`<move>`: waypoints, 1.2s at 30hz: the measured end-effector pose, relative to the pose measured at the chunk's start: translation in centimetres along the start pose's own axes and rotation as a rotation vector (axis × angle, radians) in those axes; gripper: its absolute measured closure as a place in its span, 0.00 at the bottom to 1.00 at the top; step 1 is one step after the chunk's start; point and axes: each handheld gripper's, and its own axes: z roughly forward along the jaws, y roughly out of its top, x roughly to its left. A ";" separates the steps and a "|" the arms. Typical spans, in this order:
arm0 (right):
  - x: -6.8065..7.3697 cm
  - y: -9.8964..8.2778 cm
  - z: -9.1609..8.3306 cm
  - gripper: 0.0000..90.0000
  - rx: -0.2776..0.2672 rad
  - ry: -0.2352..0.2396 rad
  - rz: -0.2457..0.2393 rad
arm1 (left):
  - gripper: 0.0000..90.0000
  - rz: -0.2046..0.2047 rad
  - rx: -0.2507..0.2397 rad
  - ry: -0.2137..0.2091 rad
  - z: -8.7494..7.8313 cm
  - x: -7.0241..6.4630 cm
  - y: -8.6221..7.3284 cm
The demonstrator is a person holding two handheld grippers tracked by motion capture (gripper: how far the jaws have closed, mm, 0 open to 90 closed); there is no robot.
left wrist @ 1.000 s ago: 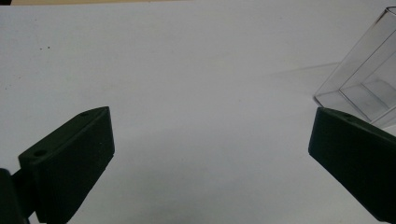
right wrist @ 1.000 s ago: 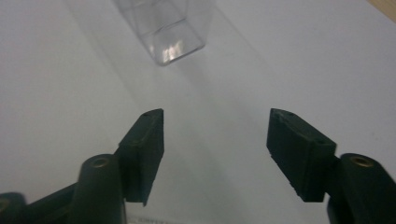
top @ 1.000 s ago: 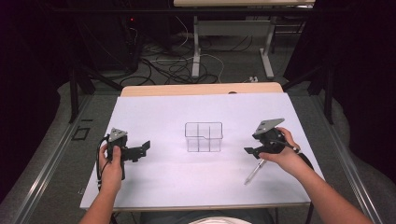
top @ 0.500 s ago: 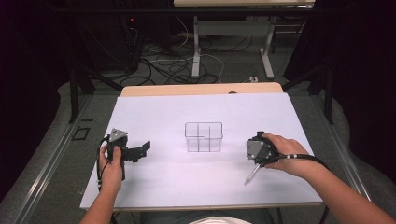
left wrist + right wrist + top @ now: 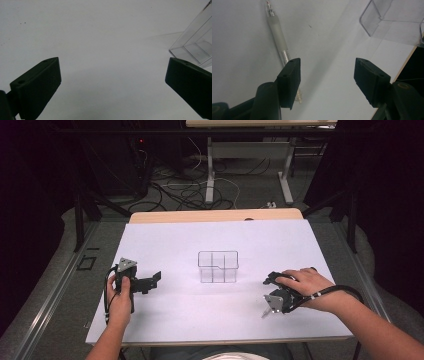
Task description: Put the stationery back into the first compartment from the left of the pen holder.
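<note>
Beside pen (image 5: 279, 35), right claw (image 5: 325, 75) open, apparently untouching.

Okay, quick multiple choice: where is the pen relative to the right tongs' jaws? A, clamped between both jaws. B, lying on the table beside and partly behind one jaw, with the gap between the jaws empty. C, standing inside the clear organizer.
B: in the right gripper view the pen lies flat on the white table, running behind one jaw of the open right tongs, apart from the clear organizer.
</note>
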 end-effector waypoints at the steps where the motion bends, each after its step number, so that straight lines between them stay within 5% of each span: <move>1: 0.0 0.0 0.0 0.43 0.006 0.036 0.003 | 0.00 0.000 -0.001 0.000 0.0 0.0 0.0; 3: 0.2 0.0 -0.1 0.45 0.008 0.042 -0.011 | 0.00 0.001 -0.001 0.000 0.0 0.0 0.0; 4: 0.5 0.0 0.0 0.46 -0.008 0.005 -0.003 | 0.00 0.000 -0.001 0.000 0.0 0.0 0.0; 6: 0.5 0.1 -0.3 0.48 0.022 0.030 -0.006 | 0.00 0.000 -0.002 0.000 0.0 0.0 0.0; 8: 0.8 0.0 0.0 0.49 -0.004 0.068 -0.002 | 0.00 0.000 -0.001 0.002 0.0 0.0 0.0; 9: 1.2 0.0 0.1 0.49 -0.028 -0.001 0.013 | 0.00 0.000 -0.001 0.001 0.0 0.0 0.0; 11: 1.1 0.1 0.0 0.52 -0.017 0.055 0.009 | 0.00 0.001 -0.002 0.000 0.0 0.0 0.0; 16: 1.4 0.1 0.1 0.60 -0.040 0.051 0.024 | 0.00 0.000 -0.001 -0.002 0.0 -0.1 0.0; 19: 1.4 0.3 0.0 0.63 -0.029 0.109 0.027 | 0.00 -0.001 -0.002 -0.001 0.0 -0.1 0.0; 20: 1.6 0.3 0.2 0.63 -0.046 0.084 0.021 | 0.00 -0.001 -0.003 -0.002 0.0 -0.1 0.0; 22: 1.5 0.5 0.2 0.64 -0.028 0.169 0.002 | 0.00 -0.001 -0.001 0.000 0.0 -0.1 0.0; 24: 2.1 0.5 0.5 0.66 -0.053 0.092 0.016 | 0.00 -0.001 -0.001 0.000 0.0 -0.1 0.0; 27: 1.9 0.8 0.5 0.70 -0.015 0.163 -0.023 | 0.00 -0.001 -0.001 -0.001 0.0 -0.1 0.0; 29: 2.0 0.9 1.0 0.72 -0.036 0.203 -0.021 | 0.00 -0.002 -0.002 0.000 0.0 -0.1 0.0; 30: 2.5 0.9 1.1 0.72 -0.048 0.154 0.009 | 0.00 -0.002 -0.002 0.000 0.0 -0.1 0.0; 31: 2.4 0.9 1.2 0.73 -0.047 0.141 -0.014 | 0.00 -0.001 -0.002 0.000 0.0 -0.1 0.0; 32: 2.5 0.9 1.4 0.73 -0.066 0.183 0.000 | 0.00 -0.001 -0.002 0.000 0.0 -0.1 0.0; 33: 2.4 1.0 1.2 0.73 -0.020 0.178 -0.028 | 0.00 -0.001 -0.002 0.000 0.0 -0.1 0.0; 36: 2.5 1.1 1.6 0.75 -0.042 0.187 -0.040 | 0.00 -0.001 -0.003 0.000 0.0 0.0 0.0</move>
